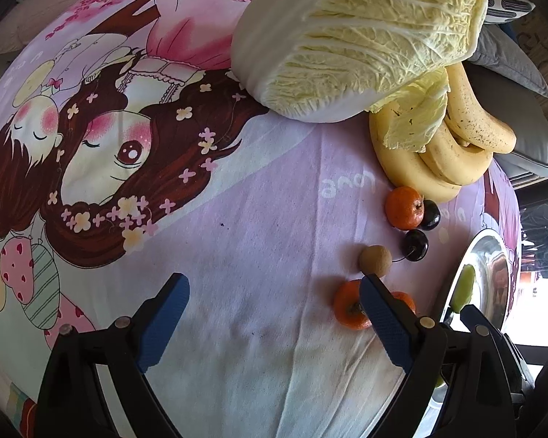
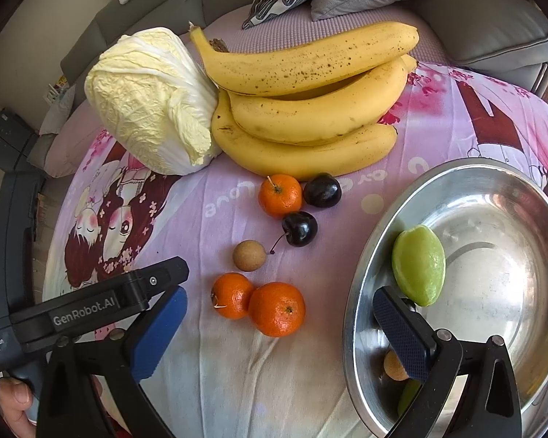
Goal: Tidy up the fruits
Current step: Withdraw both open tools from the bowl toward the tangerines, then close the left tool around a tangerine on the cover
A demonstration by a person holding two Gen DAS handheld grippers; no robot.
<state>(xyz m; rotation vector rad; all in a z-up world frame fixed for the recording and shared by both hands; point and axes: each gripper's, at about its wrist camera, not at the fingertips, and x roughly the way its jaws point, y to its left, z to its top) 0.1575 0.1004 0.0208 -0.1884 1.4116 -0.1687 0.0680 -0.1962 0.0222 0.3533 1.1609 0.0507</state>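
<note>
Far left in the right wrist view: a thumb and fingers [image 2: 12, 407] wrapped round the grey handle of the left black gripper with blue pads [image 2: 171, 299], reaching in level over the pink cartoon-print cloth [image 2: 215, 383]. Jaws spread wide, released, nothing between them, just bare cloth in the left wrist view.

Behind that, a pale yellow-white napa cabbage [image 2: 153, 102], leaning against a bunch of yellow speckled bananas [image 2: 310, 109].

In front of the bananas, a loose scatter on the cloth: a small orange mandarin with a stem [image 2: 279, 195] touching a dark glossy cherry [image 2: 322, 190], a second dark cherry with its stem [image 2: 299, 229] just below, then a round tan longan [image 2: 249, 255], then two more orange mandarins [image 2: 259, 303] side by side and touching. From the left wrist camera, that gripper's right finger [image 1: 383, 314] covers part of the mandarin pair.

Right side: the right black gripper with blue pads [image 2: 277, 332], also wide open and empty, right finger hanging over the rim of a shiny steel bowl [image 2: 354, 292]. Inside the bowl: a pale green ridged oval fruit [image 2: 418, 264], plus another tan longan [image 2: 392, 365] and something green, both half hidden behind the finger.
</note>
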